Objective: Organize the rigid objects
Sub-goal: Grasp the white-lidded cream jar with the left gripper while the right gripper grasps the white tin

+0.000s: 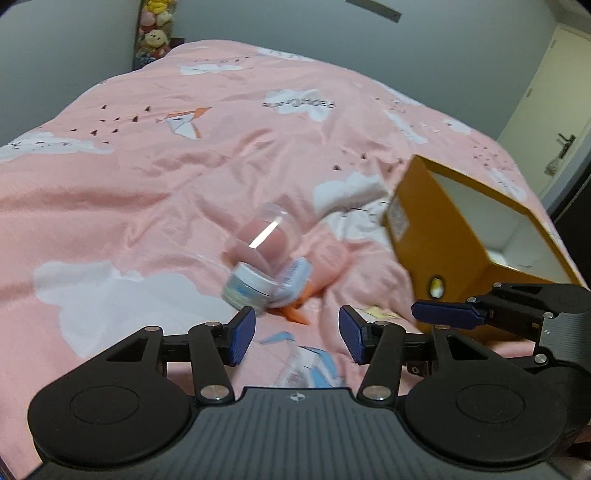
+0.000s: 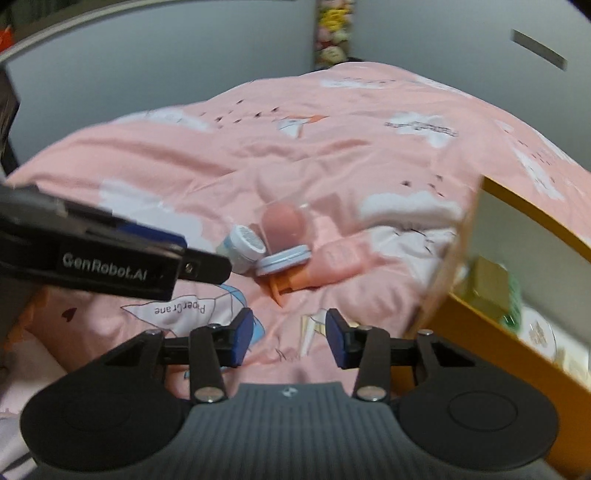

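A small pile lies on the pink bedcover: a clear case with a pink sponge [image 2: 282,221], a white-blue jar [image 2: 242,248], a flat blue tin [image 2: 283,260] and an orange-pink tube [image 2: 314,269]. The same pile is blurred in the left wrist view, with the jar [image 1: 248,286] nearest. My left gripper [image 1: 297,330] is open and empty just short of the pile. My right gripper [image 2: 290,338] is open and empty, in front of the pile. An orange box [image 1: 436,240] stands to the right, its opening facing me in the right wrist view [image 2: 480,317].
The orange box holds a gold-green item [image 2: 495,291] and a white round item [image 2: 537,334]. The right gripper's arm [image 1: 491,310] reaches in beside the box. The left gripper's arm [image 2: 110,254] crosses the left side. Plush toys [image 1: 155,33] stand at the far wall.
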`<state>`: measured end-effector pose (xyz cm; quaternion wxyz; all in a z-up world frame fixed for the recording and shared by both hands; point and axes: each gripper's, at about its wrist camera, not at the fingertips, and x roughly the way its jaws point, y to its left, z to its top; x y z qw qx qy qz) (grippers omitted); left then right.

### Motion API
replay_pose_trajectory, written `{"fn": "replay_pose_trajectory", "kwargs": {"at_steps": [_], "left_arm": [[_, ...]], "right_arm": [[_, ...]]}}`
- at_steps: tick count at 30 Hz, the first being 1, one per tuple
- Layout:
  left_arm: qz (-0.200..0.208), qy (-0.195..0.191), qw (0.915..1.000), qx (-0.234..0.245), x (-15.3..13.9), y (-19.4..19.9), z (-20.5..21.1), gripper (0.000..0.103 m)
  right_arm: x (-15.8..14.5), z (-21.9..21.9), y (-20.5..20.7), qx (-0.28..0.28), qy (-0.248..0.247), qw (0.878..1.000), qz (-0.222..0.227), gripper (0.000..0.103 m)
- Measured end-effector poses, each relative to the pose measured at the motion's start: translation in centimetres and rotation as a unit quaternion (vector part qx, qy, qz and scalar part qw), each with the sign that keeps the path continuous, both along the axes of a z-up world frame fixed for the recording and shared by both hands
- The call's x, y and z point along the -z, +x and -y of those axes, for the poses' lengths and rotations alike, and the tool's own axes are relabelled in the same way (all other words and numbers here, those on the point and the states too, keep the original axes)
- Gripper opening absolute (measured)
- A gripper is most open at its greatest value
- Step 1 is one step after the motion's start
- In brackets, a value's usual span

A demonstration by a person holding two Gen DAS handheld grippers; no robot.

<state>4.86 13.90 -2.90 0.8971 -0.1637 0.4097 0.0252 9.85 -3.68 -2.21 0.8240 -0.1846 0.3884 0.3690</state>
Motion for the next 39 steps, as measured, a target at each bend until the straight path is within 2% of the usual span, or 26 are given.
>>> {"fn": "replay_pose_trajectory", "kwargs": {"at_steps": [1, 7, 10, 17, 18, 22, 27, 37, 39], "left_arm": [[-0.001, 0.002, 1.0000, -0.002, 0.1, 0.3, -0.3, 0.062], [-0.023, 0.034, 0.9992, 0.004, 1.7, 2.8, -1.1, 0.062], [-0.034, 0.047, 0.9983, 0.010, 2.8, 3.8, -1.2, 0.062], [-0.042, 0.099, 0.9923, 0.061, 4.3, 4.9, -0.9, 0.060], [-0.044, 0.106, 0.9911, 0.069, 4.4, 5.0, -0.8, 0.058], [-0.043, 0.134, 0.9865, 0.084, 5.3, 5.5, -0.2, 0.056], [-0.041, 0.132, 0.9859, 0.095, 6.0, 6.2, -0.2, 0.052], [-0.044, 0.131, 0.9862, 0.091, 7.5, 7.8, -0.3, 0.053], [-0.046, 0.127, 0.9867, 0.090, 7.5, 7.9, -0.4, 0.048]], "right_arm": [[0.3, -0.7, 0.3, -0.006, -0.009, 1.000, 0.003, 0.039], [1.5, -3.4, 2.7, -0.027, -0.022, 0.999, 0.002, 0.038], [2.4, -4.0, 4.3, -0.009, -0.027, 0.999, -0.015, 0.038], [4.8, -4.4, 6.0, 0.011, -0.047, 0.998, -0.036, 0.039], [5.0, -4.3, 6.3, 0.014, -0.048, 0.998, -0.040, 0.039], [5.3, -4.4, 6.4, 0.016, -0.042, 0.998, -0.038, 0.038], [5.4, -4.5, 6.5, 0.022, -0.039, 0.998, -0.033, 0.035], [5.6, -4.7, 7.1, 0.030, -0.030, 0.998, -0.043, 0.029], [5.6, -4.7, 7.1, 0.033, -0.029, 0.998, -0.044, 0.029]]}}
